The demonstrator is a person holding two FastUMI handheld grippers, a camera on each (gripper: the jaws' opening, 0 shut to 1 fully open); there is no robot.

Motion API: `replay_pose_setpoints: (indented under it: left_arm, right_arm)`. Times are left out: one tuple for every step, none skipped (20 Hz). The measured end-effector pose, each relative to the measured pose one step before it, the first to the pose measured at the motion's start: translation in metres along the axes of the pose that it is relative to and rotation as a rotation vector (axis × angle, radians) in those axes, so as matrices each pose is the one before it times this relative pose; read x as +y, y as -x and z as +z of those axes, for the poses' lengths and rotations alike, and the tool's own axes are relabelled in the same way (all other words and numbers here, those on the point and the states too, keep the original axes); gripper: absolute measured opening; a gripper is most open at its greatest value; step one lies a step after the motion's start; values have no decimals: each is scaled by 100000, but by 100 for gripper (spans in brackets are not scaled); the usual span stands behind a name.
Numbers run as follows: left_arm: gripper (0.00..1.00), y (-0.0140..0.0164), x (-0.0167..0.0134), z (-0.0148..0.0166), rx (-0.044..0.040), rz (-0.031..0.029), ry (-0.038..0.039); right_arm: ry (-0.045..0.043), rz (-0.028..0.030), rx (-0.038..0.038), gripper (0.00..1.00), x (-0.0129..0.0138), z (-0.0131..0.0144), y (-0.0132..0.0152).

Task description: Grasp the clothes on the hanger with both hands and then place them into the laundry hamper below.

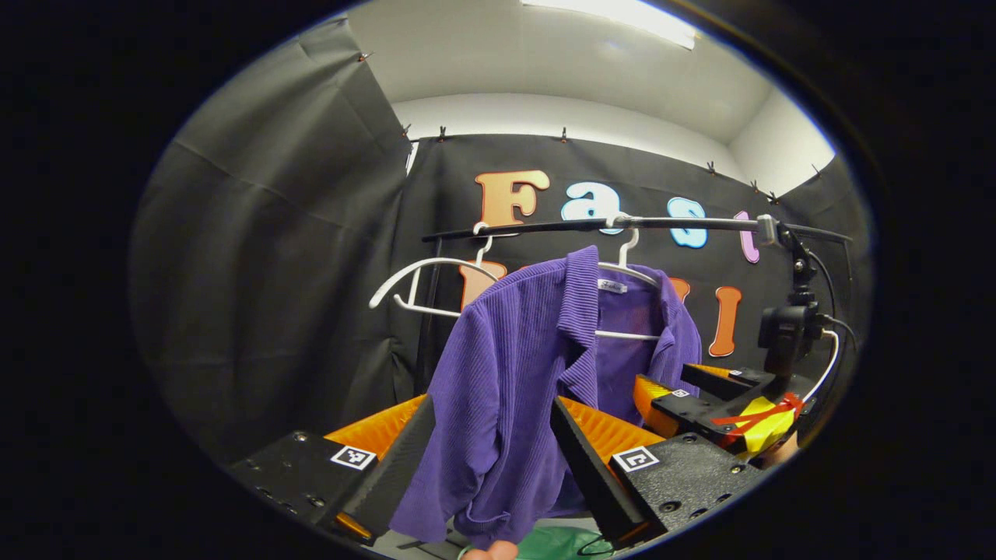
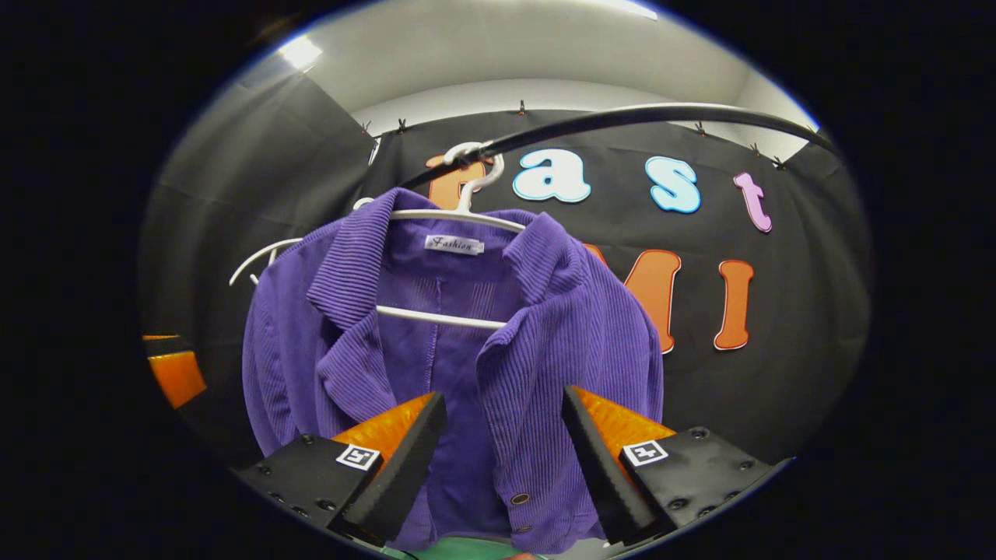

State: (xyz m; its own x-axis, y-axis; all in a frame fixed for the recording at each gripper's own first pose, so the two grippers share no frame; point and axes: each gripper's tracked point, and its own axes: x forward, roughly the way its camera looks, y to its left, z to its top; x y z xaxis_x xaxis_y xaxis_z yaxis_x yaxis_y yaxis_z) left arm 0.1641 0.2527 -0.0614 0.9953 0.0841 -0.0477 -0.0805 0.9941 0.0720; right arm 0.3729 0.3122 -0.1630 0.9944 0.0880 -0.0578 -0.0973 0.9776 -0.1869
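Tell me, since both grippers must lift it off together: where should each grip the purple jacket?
Grip the purple jacket by its two front panels below the lapels, coming from the open front. The cloth hangs loose there between each gripper's open fingers, away from the white hanger.

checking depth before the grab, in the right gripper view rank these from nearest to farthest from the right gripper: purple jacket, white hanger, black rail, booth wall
1. purple jacket: its front panels hang between the open fingers of the right gripper.
2. white hanger: higher up, inside the jacket's collar.
3. black rail: across the top; the hanger's hook loops over it, so these two are nearly level in depth.
4. booth wall: behind everything.
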Motion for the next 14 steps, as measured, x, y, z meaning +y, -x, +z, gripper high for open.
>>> replay_pose_setpoints:
  left_arm:
    - [92,9,86,-303,721,1158,89]
    - [95,180,21,-168,502,1259,-595]
    - [95,239,-3,-106,-103,2020,-1143]
    - [95,240,-17,-90,-480,2268,-994]
    - [95,257,-396,76,-694,1765,-192]
    - [92,182,-711,79,-622,793,483]
    - [92,62,-896,127,-1009,-131,1090]
    - [92,-23,-1090,-10,-825,-687,1260]
    - [92,-71,-1135,37,-821,-832,947]
    - [92,-178,-924,-214,-542,-87,315]
    - [92,-258,-817,-320,-249,526,-405]
    - [92,-314,-661,-403,-132,438,-1019]
    - [92,-381,-797,-420,-325,675,-1460]
    - [95,-358,-666,-489,182,818,-1812]
  right_arm:
    - [2228,-3303,-354,94,-882,-394,-801]
    - [1975,-3296,-62,98,-1068,-428,-548]
    - [1023,-2665,-481,94,-1011,-296,-519]
    - [-99,-734,-88,94,-832,-195,-281]
    - [-1008,1041,1745,94,-597,-578,-318]
    - [-1740,1026,108,95,-732,-260,-818]
    - [-2641,722,-540,95,-972,-33,-744]
    - [-3303,1280,413,95,-1060,-172,-444]
    - [-3223,633,424,80,-1113,-68,-60]
    - [-2464,1457,-984,65,-878,304,-121]
    - [-1762,2599,-928,50,-617,460,394]
    - [-1114,3140,-1183,35,-298,293,376]
    - [-238,2119,-1614,19,-345,431,512]
    - [345,2182,-1311,18,-263,552,332]
